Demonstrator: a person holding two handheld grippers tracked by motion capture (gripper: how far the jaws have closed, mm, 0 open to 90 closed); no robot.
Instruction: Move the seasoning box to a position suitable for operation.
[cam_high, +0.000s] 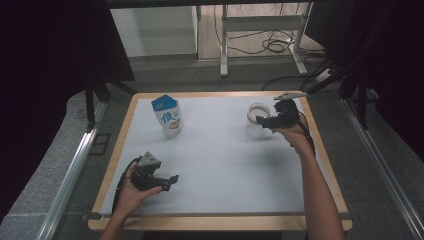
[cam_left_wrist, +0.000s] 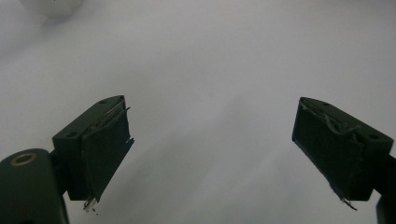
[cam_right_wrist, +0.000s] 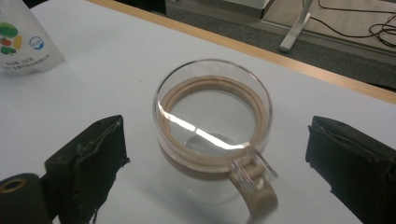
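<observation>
The high view looks forward and down over the whole table (cam_high: 220, 165), while the right gripper view sits close above the glass cup (cam_right_wrist: 212, 126) that both share.

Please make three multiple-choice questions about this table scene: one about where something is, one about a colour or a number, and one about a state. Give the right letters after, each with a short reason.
1. Where does the glass cup stand on the table?
A. near left corner
B. far right part
C. near middle edge

2. What colour is the top of the carton?
A. blue
B. red
C. black

3. How do the jaws of the right gripper stand?
A. shut on the cup's handle
B. shut on the carton
C. open, one on each side of the cup

Answers:
1 B: the high view shows the cup far and to the right, at the right gripper.
2 A: the carton's folded top is blue above a white body.
3 C: the right gripper view shows both jaws apart, with the cup between them and not touched.
</observation>
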